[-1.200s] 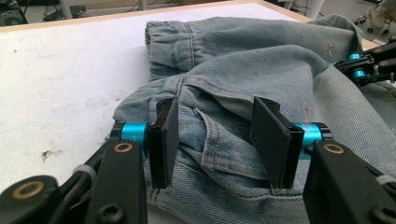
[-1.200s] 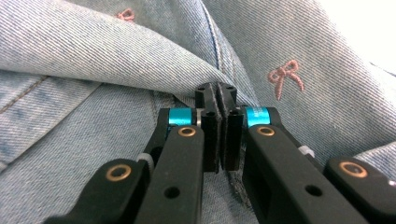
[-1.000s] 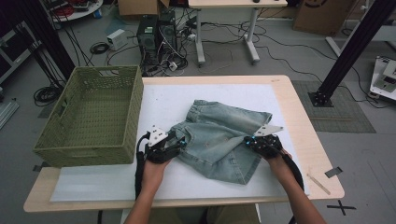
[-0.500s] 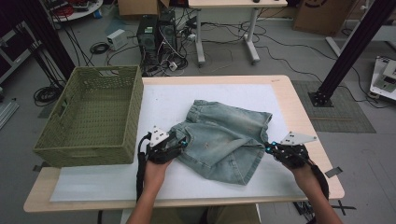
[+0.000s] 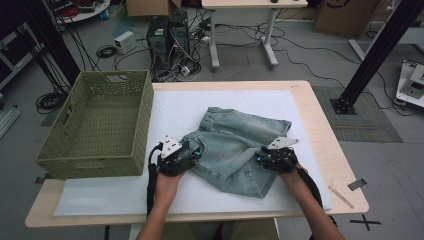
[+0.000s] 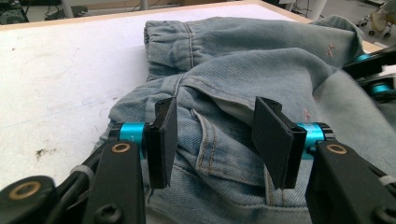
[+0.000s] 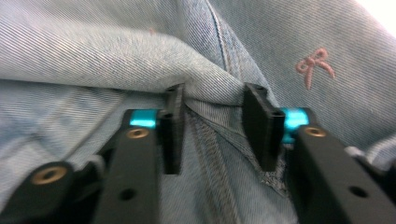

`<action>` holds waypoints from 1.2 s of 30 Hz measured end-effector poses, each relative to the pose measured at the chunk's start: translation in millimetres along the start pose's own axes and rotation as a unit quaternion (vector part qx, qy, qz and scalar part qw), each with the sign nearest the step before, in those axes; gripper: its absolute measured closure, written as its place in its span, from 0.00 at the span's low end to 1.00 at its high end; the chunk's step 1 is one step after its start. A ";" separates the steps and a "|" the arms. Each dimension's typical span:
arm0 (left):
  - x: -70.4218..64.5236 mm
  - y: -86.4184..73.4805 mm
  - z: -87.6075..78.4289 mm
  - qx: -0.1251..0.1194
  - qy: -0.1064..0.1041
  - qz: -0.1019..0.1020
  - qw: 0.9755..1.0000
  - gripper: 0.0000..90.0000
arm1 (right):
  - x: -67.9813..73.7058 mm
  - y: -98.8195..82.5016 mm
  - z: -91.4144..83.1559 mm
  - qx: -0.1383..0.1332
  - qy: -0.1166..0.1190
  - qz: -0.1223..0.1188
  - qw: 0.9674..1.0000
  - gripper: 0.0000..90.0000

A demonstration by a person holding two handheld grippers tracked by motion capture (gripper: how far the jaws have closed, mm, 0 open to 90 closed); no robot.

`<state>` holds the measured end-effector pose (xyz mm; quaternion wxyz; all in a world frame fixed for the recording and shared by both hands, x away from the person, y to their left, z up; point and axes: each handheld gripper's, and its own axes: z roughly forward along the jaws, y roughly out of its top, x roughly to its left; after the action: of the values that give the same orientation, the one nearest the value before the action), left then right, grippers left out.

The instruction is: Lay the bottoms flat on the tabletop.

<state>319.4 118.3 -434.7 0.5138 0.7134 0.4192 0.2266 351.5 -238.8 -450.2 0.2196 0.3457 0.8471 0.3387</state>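
A pair of light blue denim shorts lies crumpled on the white mat. My left gripper rests at the shorts' left edge. In the left gripper view its jaws stand apart over the pocket seam of the denim without pressing on it. My right gripper sits on the right part of the shorts. Its jaws have just been opening. In the right gripper view a fold of denim lies between the parted pads, loose.
A green woven basket stands on the table's left side, close to my left hand. The wooden table's right edge lies past the mat. Desks, cables and computer cases fill the floor behind.
My right gripper swung out to the right, then came back left onto the shorts, and its jaws now stand apart. The left gripper stayed put.
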 end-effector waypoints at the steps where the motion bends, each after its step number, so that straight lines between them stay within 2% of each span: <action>1: 0.5 -0.2 -0.3 -0.001 0.000 0.000 1.000 0.56 | -0.8 1.8 0.0 0.000 0.003 0.008 1.000 0.93; 3: 1.7 -0.7 -1.7 -0.001 0.002 -0.001 1.000 0.56 | -1.5 1.5 -1.5 0.005 0.005 0.002 1.000 1.00; 6: 3.7 -1.3 -2.3 0.001 0.004 -0.002 1.000 0.56 | -5.5 -2.2 -10.3 0.005 0.038 0.016 0.999 1.00; 11: 2.7 -2.0 -2.3 0.001 0.004 -0.003 1.000 0.56 | -8.9 -10.6 -30.3 -0.012 0.046 0.014 0.999 1.00; 17: 4.3 -1.9 -4.3 0.000 0.009 -0.006 1.000 0.56 | -14.2 -21.3 -58.6 -0.029 0.074 0.010 0.997 1.00; 18: 4.7 -1.9 -4.6 0.000 0.011 -0.005 1.000 0.56 | -16.0 -23.8 -63.8 -0.028 0.079 0.013 0.996 1.00; 19: 4.9 -2.0 -4.6 0.001 0.011 -0.005 1.000 0.56 | -19.4 -27.6 -70.3 -0.030 0.072 0.019 0.997 1.00; 22: 4.5 -2.5 -3.6 0.004 0.014 -0.008 1.000 0.56 | -36.1 -38.7 -83.3 -0.043 0.059 0.060 0.995 1.00; 24: 3.1 -2.8 -2.0 0.005 0.014 -0.009 1.000 0.55 | -44.8 -45.3 -88.7 -0.054 0.054 0.077 0.994 1.00; 26: 1.6 -2.9 -0.4 0.007 0.012 -0.006 1.000 0.54 | -43.5 -46.5 -89.2 -0.061 0.053 0.068 0.994 1.00; 28: -0.4 -2.8 0.8 0.004 0.008 -0.005 1.000 0.54 | -36.1 -43.4 -83.4 -0.061 0.059 0.049 0.995 1.00; 31: -1.5 -2.5 1.2 0.005 0.006 -0.001 1.000 0.54 | -27.3 -37.0 -73.5 -0.061 0.082 0.040 0.994 0.95; 33: -1.1 -2.6 1.3 0.005 0.005 -0.001 1.000 0.54 | -20.9 -31.6 -63.1 -0.045 0.105 0.034 0.993 0.88; 35: -1.1 -2.8 1.4 0.005 0.005 -0.002 1.000 0.54 | -14.6 -25.3 -51.6 -0.033 0.112 0.024 0.993 0.83; 36: -1.2 -2.8 1.4 0.006 0.004 -0.002 1.000 0.54 | -12.2 -19.6 -44.3 -0.031 0.114 0.030 0.993 0.81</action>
<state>318.8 116.8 -437.7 0.5086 0.7145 0.4243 0.2256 324.1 -276.9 -432.8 0.1224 0.3234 0.8446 0.4087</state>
